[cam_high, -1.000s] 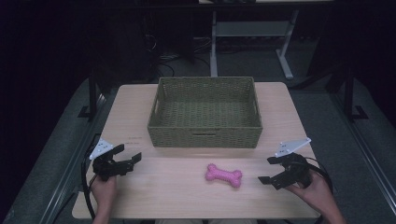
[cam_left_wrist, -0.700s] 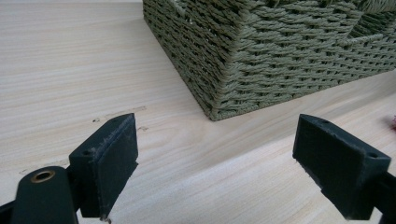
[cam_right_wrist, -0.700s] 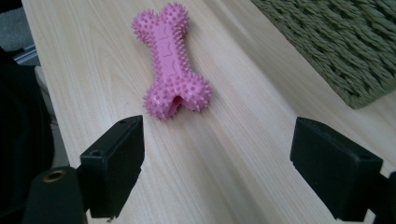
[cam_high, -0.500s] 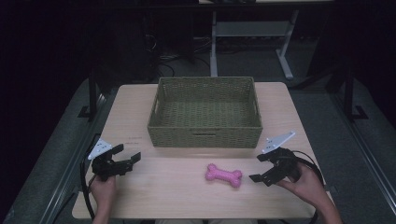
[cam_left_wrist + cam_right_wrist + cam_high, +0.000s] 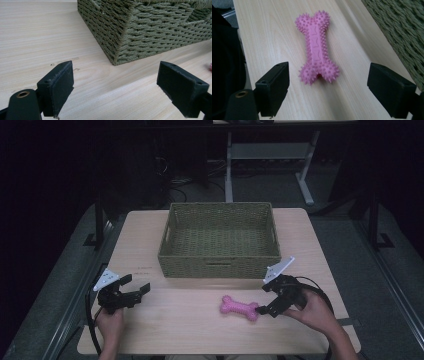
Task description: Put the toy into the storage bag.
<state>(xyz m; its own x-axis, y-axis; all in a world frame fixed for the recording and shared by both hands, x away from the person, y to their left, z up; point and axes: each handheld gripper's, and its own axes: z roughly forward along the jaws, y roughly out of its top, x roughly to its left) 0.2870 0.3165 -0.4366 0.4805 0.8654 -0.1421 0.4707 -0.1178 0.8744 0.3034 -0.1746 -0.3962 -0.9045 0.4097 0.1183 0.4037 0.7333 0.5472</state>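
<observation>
A pink spiky bone toy (image 5: 240, 307) (image 5: 316, 48) lies flat on the wooden table in front of the woven green basket (image 5: 220, 265). My right gripper (image 5: 262, 310) (image 5: 328, 92) is open, low over the table, its jaws just short of the bone's right end and wide on either side of it. At the table's front left my left gripper (image 5: 139, 290) (image 5: 116, 93) hangs open with nothing between its jaws; it faces the basket's near left corner (image 5: 117, 53).
The basket is empty and takes up the middle back of the table (image 5: 150, 325). Bare wood lies between the two grippers and left of the basket. The table's front edge runs close behind both hands. Dark floor and desk legs lie beyond.
My right gripper has moved left and forward along the table, from the right edge to the bone's right end. The left gripper has barely shifted.
</observation>
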